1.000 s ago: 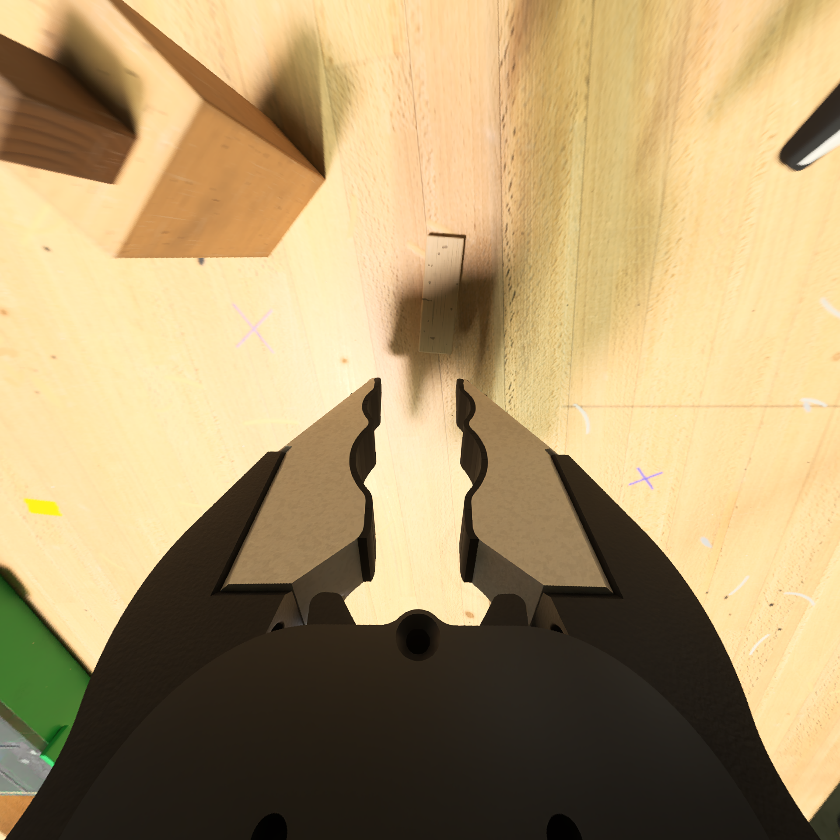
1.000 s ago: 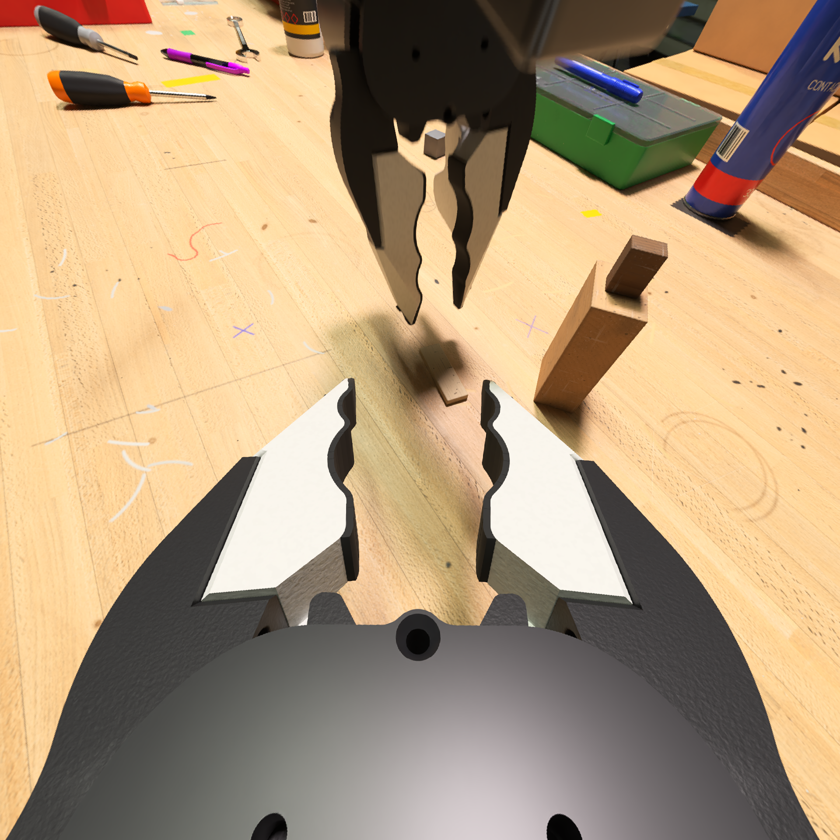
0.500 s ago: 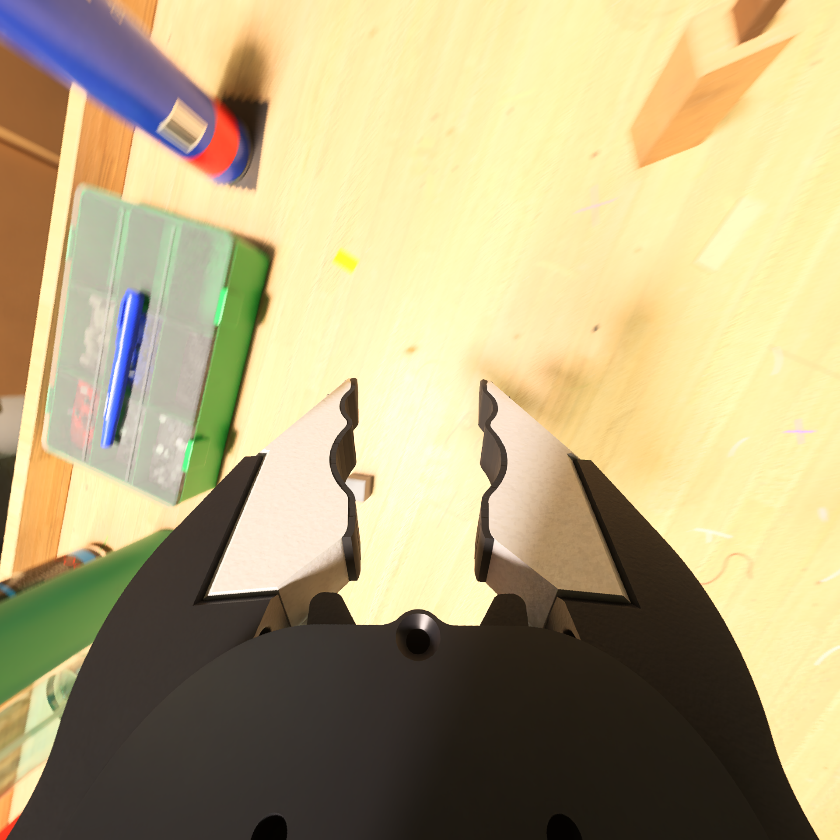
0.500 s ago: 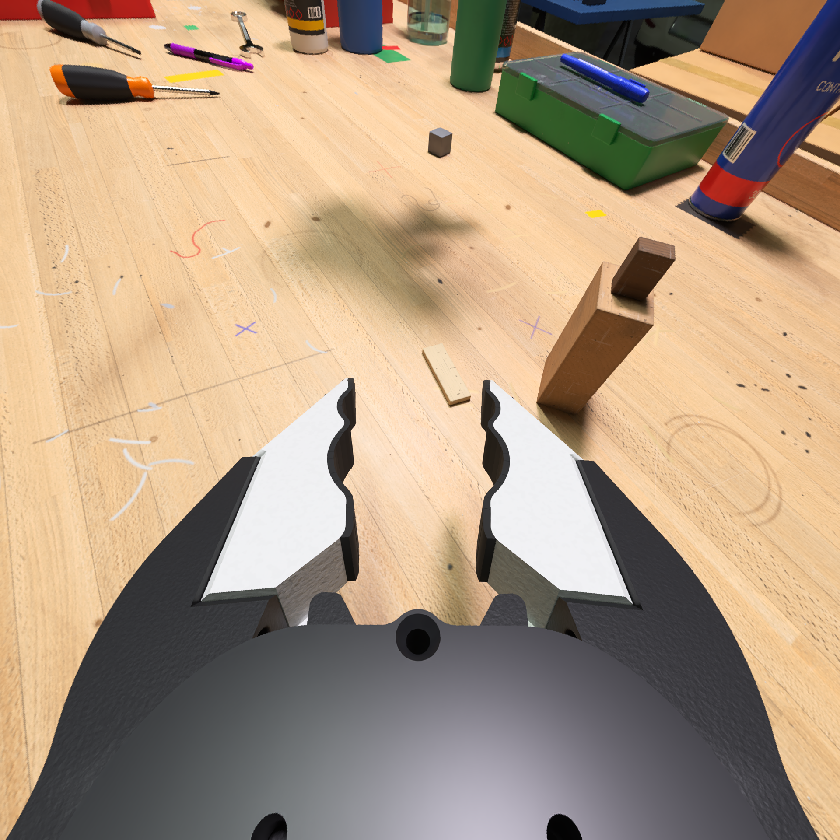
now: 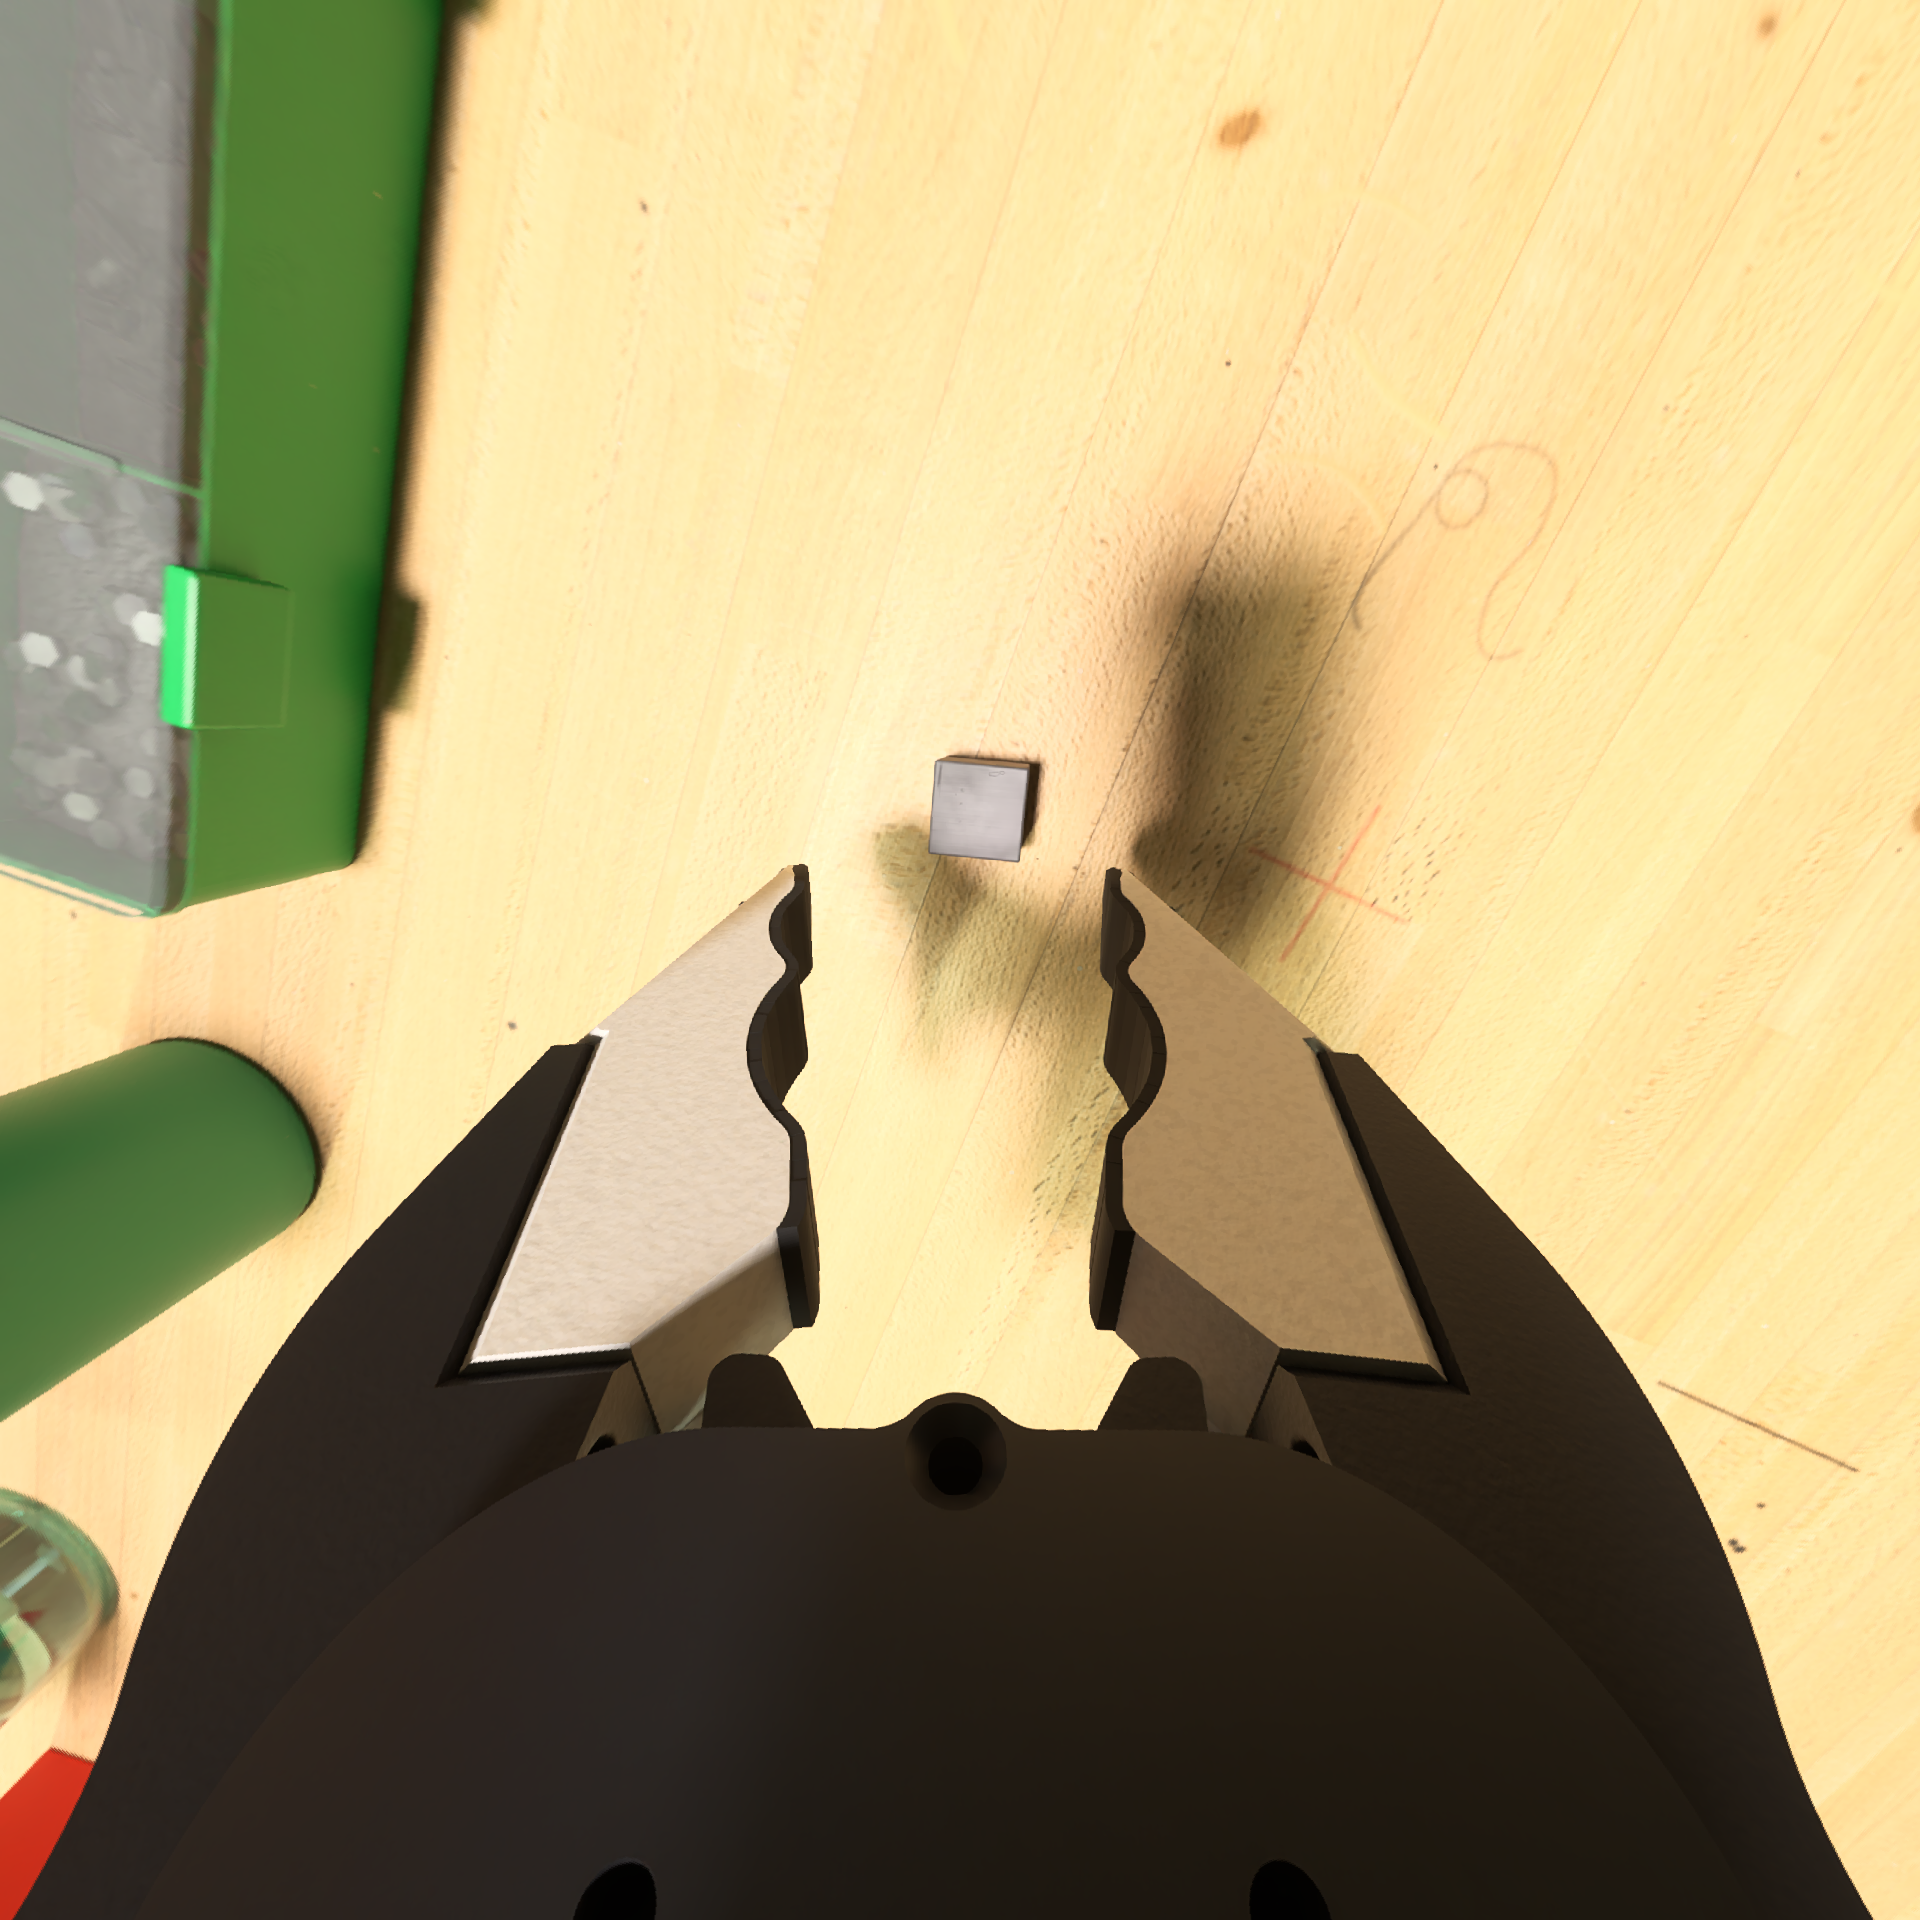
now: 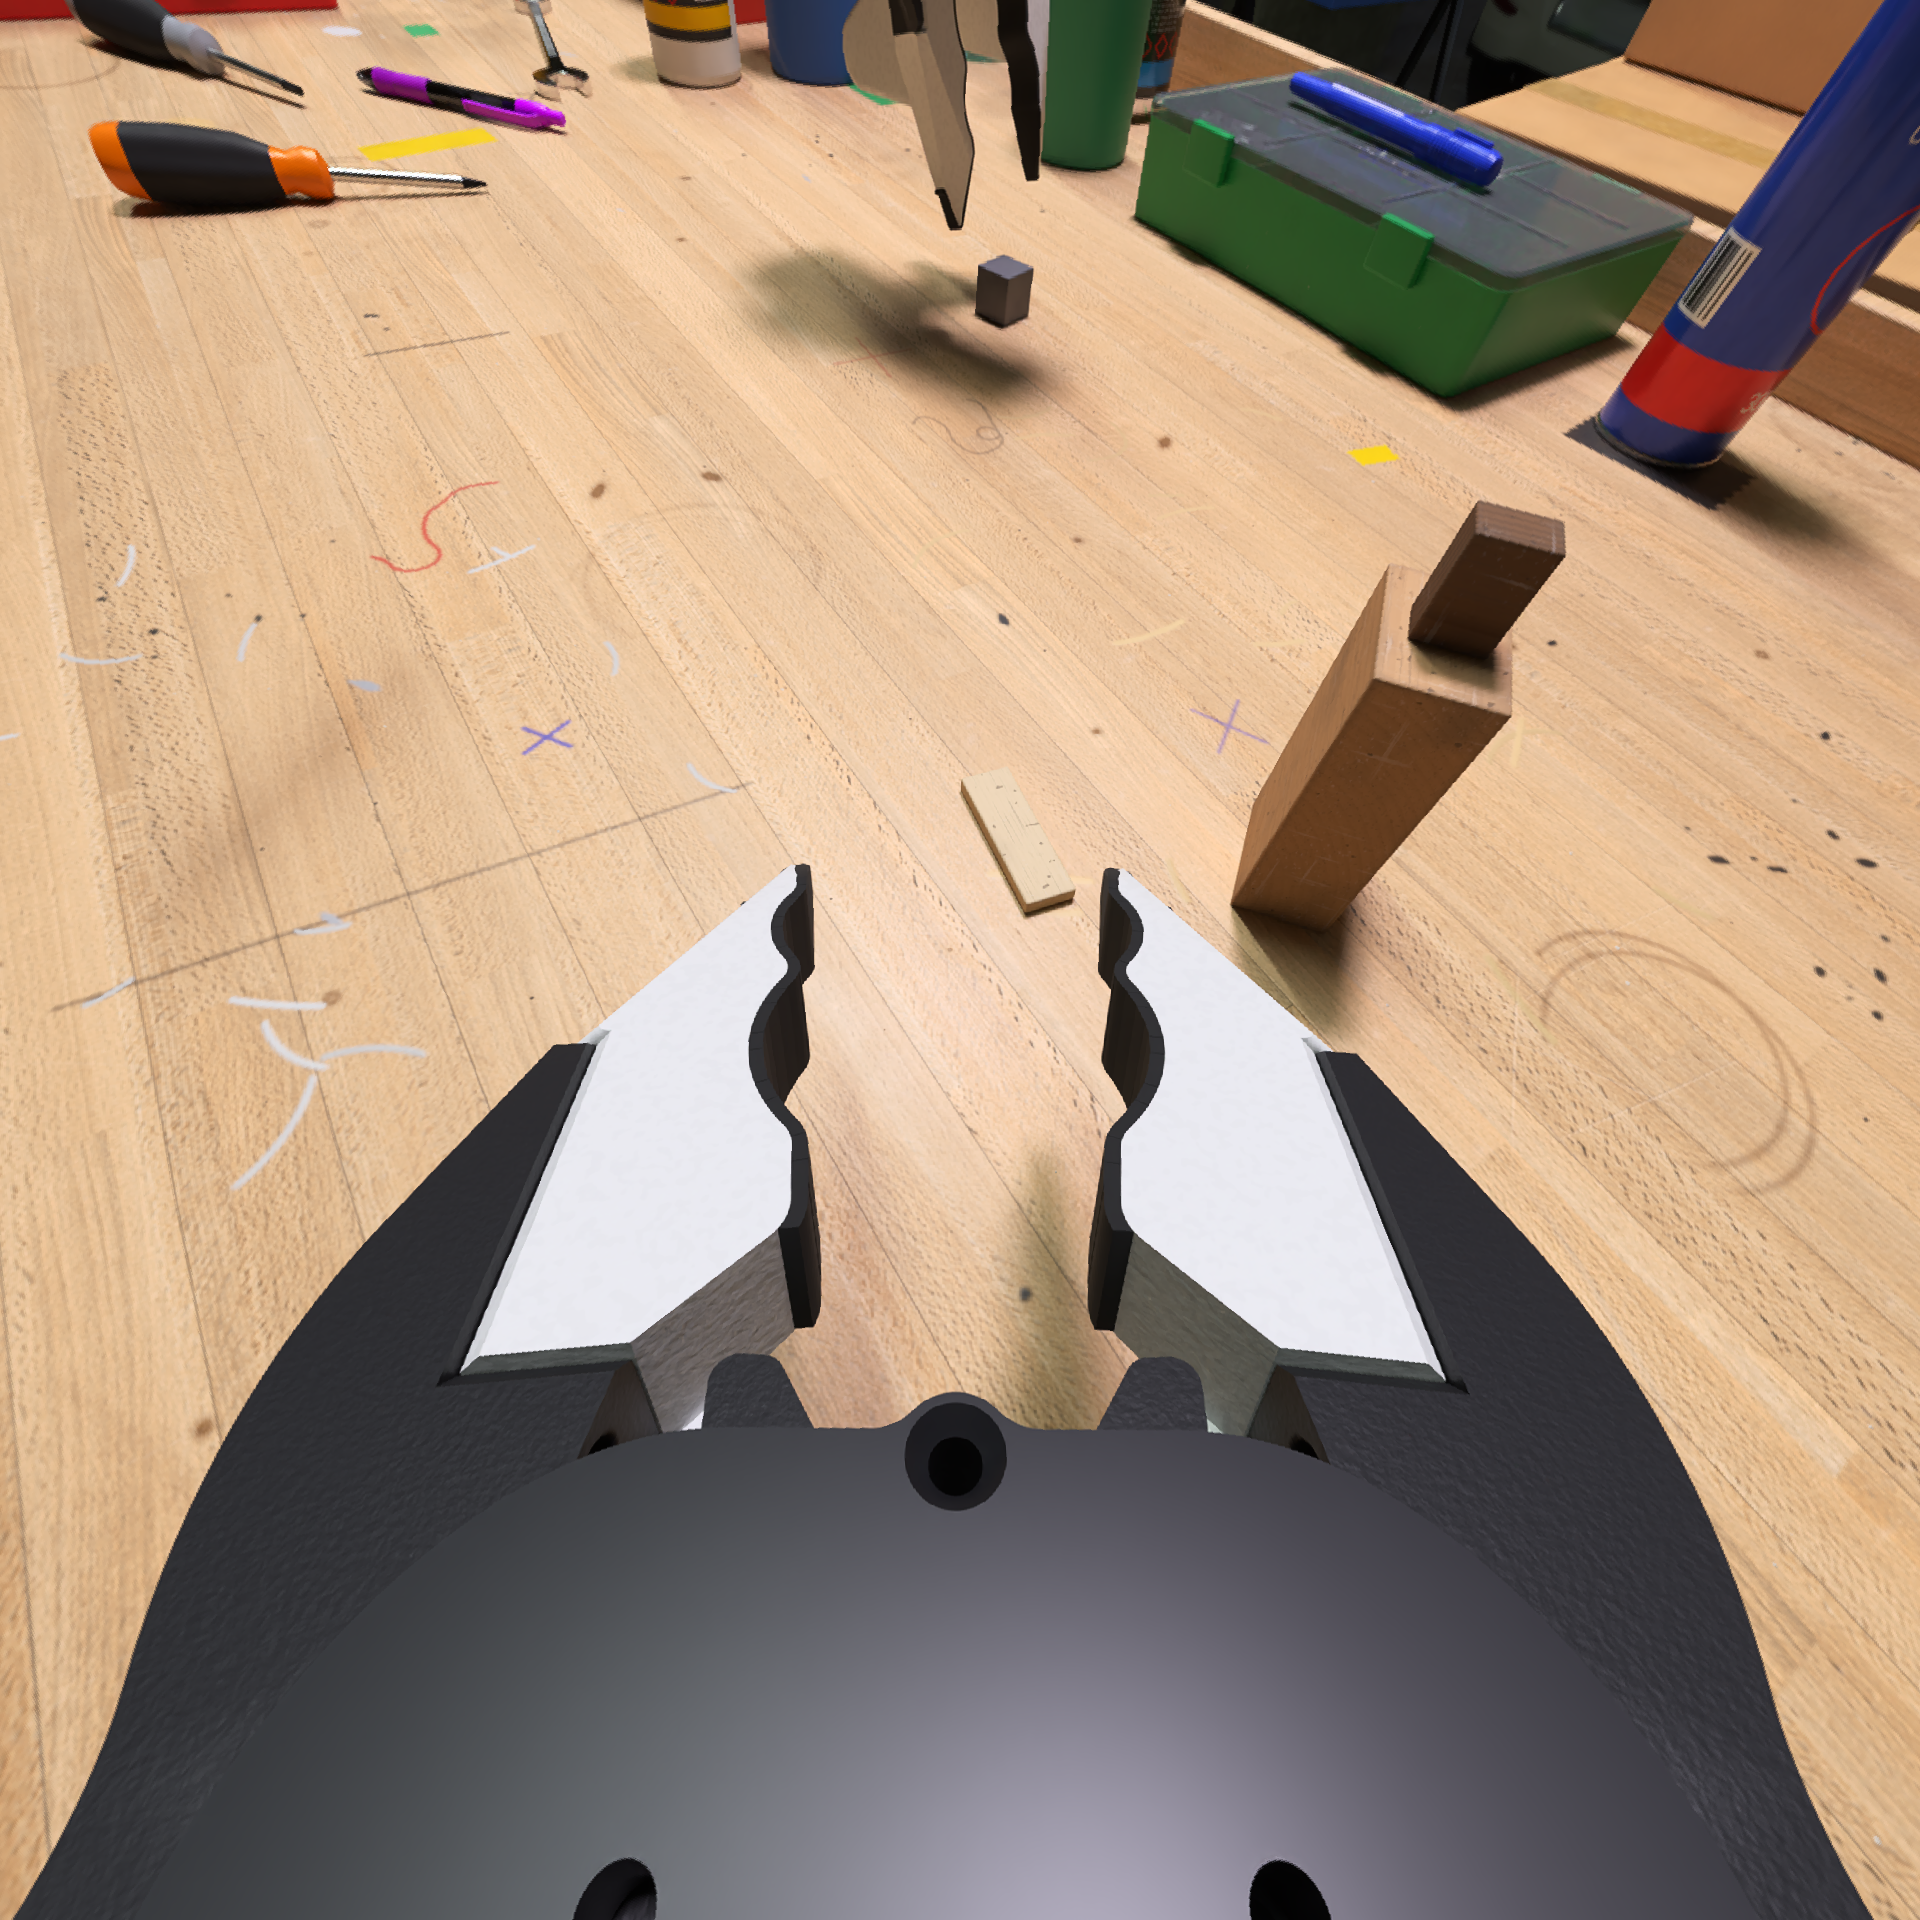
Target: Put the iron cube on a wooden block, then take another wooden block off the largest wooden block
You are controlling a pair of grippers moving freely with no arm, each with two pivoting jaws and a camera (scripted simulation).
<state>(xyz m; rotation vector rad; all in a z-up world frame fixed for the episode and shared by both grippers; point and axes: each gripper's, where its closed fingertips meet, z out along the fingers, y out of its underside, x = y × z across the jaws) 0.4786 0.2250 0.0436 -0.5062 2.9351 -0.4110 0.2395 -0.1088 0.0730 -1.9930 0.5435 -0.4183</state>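
The small grey iron cube (image 5: 980,808) sits on the wooden bench; it also shows far off in the right wrist view (image 6: 1003,290). My left gripper (image 5: 954,883) is open and empty, hanging above the cube and pointing down at it; its fingers (image 6: 951,135) show above the cube in the right wrist view. The largest wooden block (image 6: 1361,753) stands at the right with a small dark wooden block (image 6: 1486,577) on its top. A thin pale wooden block (image 6: 1016,840) lies flat just ahead of my right gripper (image 6: 954,883), which is open and empty.
A green parts box (image 6: 1392,223) with a blue pen on it stands right of the cube, also in the left wrist view (image 5: 208,447). A green cylinder (image 5: 125,1184), a blue-and-red tube (image 6: 1766,270), screwdrivers (image 6: 239,171) and a purple marker (image 6: 457,99) lie around the bench.
My left gripper swung away from the thin block and large block, opened wider, and now hangs over the iron cube. The right gripper has hardly moved.
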